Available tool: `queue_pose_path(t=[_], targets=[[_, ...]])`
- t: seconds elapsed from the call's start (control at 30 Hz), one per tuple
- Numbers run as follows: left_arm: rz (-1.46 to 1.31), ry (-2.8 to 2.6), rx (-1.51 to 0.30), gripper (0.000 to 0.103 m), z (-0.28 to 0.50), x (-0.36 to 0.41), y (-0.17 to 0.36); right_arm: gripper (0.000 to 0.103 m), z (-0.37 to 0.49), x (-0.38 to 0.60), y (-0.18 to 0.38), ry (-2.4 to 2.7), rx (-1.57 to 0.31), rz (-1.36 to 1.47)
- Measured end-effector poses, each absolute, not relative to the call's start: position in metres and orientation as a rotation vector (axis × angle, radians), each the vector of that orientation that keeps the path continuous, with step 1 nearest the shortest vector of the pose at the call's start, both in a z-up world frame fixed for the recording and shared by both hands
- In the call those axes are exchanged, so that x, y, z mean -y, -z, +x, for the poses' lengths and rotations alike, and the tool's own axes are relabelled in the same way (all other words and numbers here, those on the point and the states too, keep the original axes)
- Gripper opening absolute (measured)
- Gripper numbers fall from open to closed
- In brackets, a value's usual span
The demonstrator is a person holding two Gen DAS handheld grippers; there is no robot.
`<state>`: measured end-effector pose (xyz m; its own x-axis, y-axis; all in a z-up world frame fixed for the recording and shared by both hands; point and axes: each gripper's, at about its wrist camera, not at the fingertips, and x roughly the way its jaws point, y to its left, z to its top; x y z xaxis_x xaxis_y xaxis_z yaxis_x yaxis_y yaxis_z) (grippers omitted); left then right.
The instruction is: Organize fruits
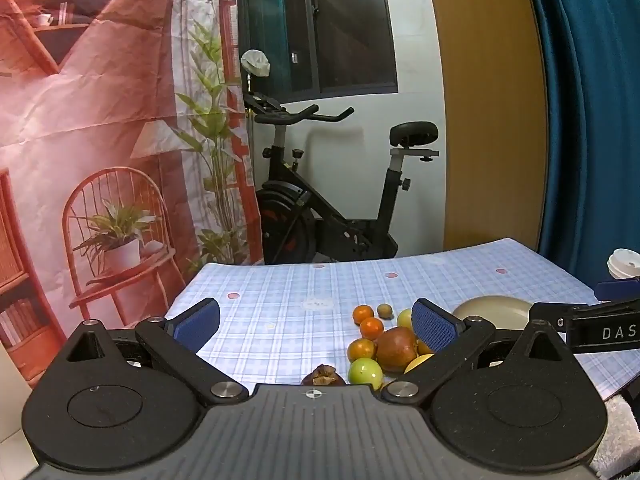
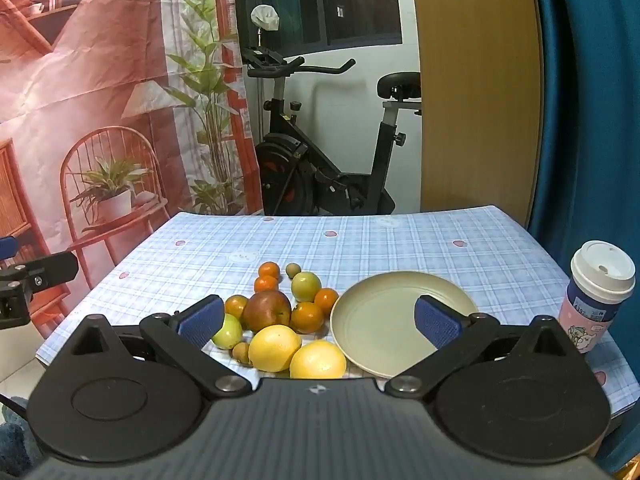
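A pile of fruit lies on the checked tablecloth (image 2: 400, 240): a red apple (image 2: 267, 310), two yellow lemons (image 2: 275, 347), several small oranges (image 2: 269, 271) and green fruits (image 2: 306, 286). An empty beige plate (image 2: 384, 320) sits just right of the pile. My right gripper (image 2: 320, 320) hovers open above the near edge of the pile and plate, holding nothing. In the left wrist view the red apple (image 1: 396, 348), oranges (image 1: 363, 314) and a green fruit (image 1: 365, 373) lie ahead to the right. My left gripper (image 1: 316, 320) is open and empty, left of the pile.
A paper cup (image 2: 598, 292) with a white lid stands at the table's right edge. The plate (image 1: 492, 312) and the other gripper's arm (image 1: 592, 328) show at right in the left wrist view. An exercise bike (image 2: 320, 168) stands behind the table, beside a printed backdrop (image 2: 100, 120).
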<state>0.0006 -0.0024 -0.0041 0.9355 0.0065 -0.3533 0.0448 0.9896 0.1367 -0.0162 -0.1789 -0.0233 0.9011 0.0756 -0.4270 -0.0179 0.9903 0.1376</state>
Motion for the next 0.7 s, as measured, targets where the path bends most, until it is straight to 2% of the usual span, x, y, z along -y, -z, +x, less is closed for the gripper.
queue_pose_path(t=[0.7], targets=[[0.137,0.024,-0.350,0.103,-0.0028,0.0002,0.0001,0.103,-0.0181,0.1765,0.0140,-0.044,-0.421,0.125]])
